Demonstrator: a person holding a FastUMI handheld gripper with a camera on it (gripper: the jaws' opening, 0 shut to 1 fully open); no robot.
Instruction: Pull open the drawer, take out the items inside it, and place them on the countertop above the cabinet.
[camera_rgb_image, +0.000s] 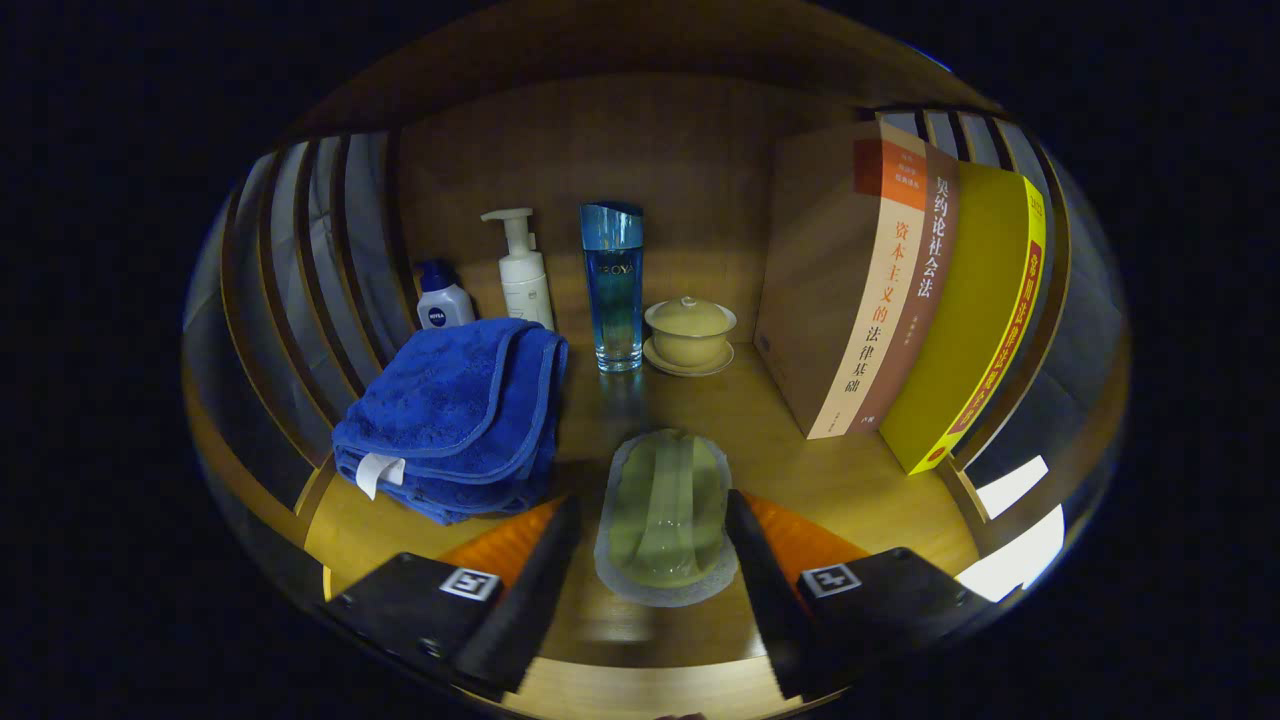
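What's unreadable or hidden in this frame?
- Grip state: hand-held gripper flanks the green sealed packet; finger contact unclear.
- Small dark-capped bottle: base hidden behind folded blue towel.
- Books: rear ones cut off by wooden side slats.

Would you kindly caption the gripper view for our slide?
Hand-held gripper straddling a green packet on the countertop, beside a blue towel.

Dim warm light on my wooden shelf (800, 470), bright white glare low beside the books (900, 300), dark shadow by my blue towel (455, 415), my open gripper (650, 560) sharp, slats bent round at edges
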